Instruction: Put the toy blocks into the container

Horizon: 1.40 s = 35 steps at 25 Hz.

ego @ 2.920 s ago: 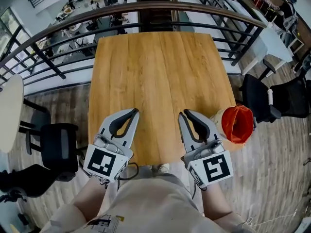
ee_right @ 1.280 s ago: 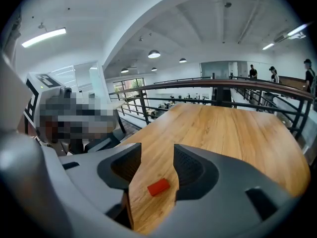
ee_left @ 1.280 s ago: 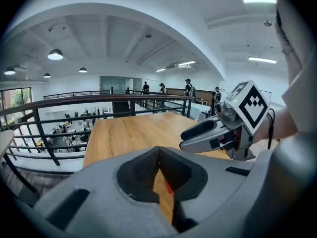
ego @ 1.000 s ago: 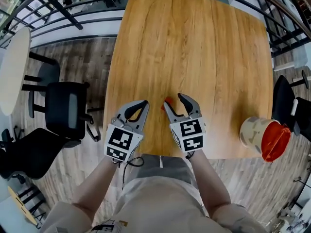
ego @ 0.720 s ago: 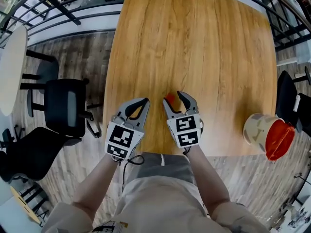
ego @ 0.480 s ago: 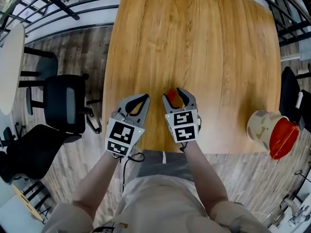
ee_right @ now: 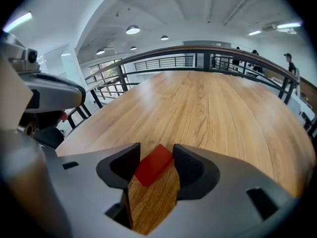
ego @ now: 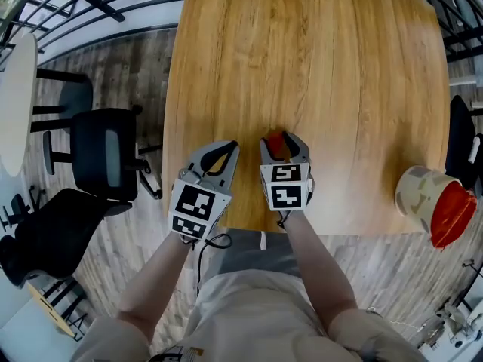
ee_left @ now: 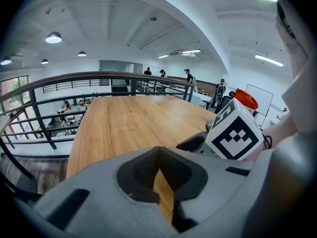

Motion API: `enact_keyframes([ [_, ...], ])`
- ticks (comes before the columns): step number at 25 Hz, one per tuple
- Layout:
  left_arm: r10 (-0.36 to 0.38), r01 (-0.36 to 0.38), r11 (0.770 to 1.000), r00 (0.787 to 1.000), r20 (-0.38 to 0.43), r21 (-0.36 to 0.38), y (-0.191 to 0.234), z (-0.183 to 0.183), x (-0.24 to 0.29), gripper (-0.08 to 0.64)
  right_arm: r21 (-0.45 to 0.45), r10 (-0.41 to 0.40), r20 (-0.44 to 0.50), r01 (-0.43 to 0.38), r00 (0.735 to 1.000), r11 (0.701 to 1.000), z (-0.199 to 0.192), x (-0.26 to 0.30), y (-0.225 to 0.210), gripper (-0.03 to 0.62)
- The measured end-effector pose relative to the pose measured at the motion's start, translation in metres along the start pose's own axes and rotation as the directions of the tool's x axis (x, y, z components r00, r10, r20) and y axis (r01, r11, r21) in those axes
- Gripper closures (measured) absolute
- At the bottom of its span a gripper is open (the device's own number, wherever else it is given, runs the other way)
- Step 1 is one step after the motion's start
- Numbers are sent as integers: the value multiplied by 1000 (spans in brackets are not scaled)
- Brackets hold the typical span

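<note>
— How does the block (ee_right: 153, 165) lie?
— Flat on the table (ego: 317, 66) by its near edge, long axis slanting near-left to far-right. It sits between the right gripper's (ego: 283, 142) parted jaws, pads just beside its sides.
— Its look?
— Red, oblong, flat-faced. The left gripper (ee_left: 158, 150) is clenched, empty.

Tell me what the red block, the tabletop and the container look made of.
Red block: likely painted wood or plastic; flat, even matt red faces, no grain showing.
Tabletop: wood or wood-look laminate; lengthwise grain, soft sheen.
Container: unclear, perhaps fabric or plastic; beige patterned wall, red mouth.
</note>
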<state>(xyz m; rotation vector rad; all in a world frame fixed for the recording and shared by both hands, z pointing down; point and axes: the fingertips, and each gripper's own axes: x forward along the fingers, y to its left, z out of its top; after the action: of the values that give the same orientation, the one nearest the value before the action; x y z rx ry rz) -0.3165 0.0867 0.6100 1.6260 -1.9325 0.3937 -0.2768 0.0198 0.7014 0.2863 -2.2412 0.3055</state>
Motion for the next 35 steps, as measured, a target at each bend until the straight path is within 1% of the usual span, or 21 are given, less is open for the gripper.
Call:
enact_keyframes([
  [4,-2,2,1000,1000,-6,-4,1,-4,3,548,-31,-59,4,59,998,998,1,5,-8,388],
  [8,-5,5,1000,1000,-12,-11,0,-7,3,548,-46,-79,7,79,997,996,3,4,-8,388],
  [13,-9,8,1000,1000,-14,-14,-1,-9,5,548,-18,-122,18,122,992,992,0,3,-13,388],
  [19,-11,11,1000,1000,-17,-17,-3,-10,5,548,24,-84,-6,84,996,996,-6,10,-6,388],
  [22,-13,13,1000,1000,-20,-19,-5,-11,5,548,19,-94,-9,94,996,995,-10,10,-8,396],
  [23,-12,12,1000,1000,-20,-20,-5,-11,5,548,21,-103,-6,103,995,994,-11,9,-10,420],
  [25,-10,9,1000,1000,-23,-26,-5,-12,5,548,31,-114,-4,114,993,993,-12,7,-16,505],
  [30,-14,14,1000,999,-29,-25,-8,-12,5,548,24,-91,-8,91,996,996,-13,6,-17,514],
  [33,-17,16,1000,1000,-19,-20,-10,-8,5,548,48,-79,-13,80,997,996,-15,3,-14,514],
  [35,-17,17,1000,1000,-17,-19,-11,-6,4,548,48,-75,-10,75,997,996,-14,0,-13,514],
])
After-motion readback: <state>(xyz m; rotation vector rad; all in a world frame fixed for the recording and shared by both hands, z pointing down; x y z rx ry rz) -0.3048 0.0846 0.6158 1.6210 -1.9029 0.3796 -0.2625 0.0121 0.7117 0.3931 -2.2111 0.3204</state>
